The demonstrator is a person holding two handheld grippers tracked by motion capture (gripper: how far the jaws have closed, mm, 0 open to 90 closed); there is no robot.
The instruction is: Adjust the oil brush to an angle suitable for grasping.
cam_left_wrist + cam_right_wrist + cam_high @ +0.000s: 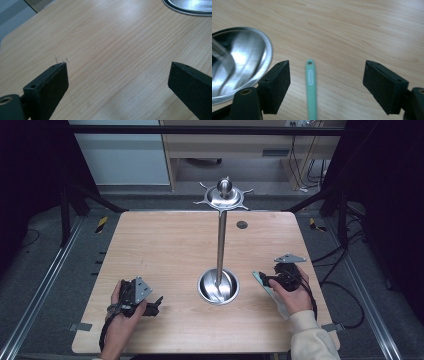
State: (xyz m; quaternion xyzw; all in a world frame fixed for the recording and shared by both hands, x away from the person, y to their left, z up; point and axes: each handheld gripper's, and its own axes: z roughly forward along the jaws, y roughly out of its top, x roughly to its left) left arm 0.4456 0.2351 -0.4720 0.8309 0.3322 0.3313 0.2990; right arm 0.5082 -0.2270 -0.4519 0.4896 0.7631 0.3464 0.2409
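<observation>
Steel dominates the middle of the wooden table (165,245): a utensil stand (220,235) with a round dished base (218,287), an upright pole and a crown of hooks at the top. All places below are given from that base.

The right gripper (325,75) hovers just to the right of the base, its jaws spread wide with nothing between the pads. Lying flat on the wood between them, but touching neither, is a mint-green utensil handle (311,87) with a hanging hole at its far end; in the high view the green utensil (270,292) runs under the right hand (295,295), and what its working end is cannot be told. The left gripper (117,75) rests well to the left of the base, jaws likewise apart over bare wood, held by the left hand (122,312).

The likely step is picking up the handle, probably to hang it on a hook. The handle is thin and lies flat, so jaws closing too high would pass over it, and pads pressing down unevenly could make it skid or pivot toward the base rim. A grip near the hole would also cover the very part a hook needs. Swinging the utensil up carelessly could knock the pole and tip the stand.
</observation>
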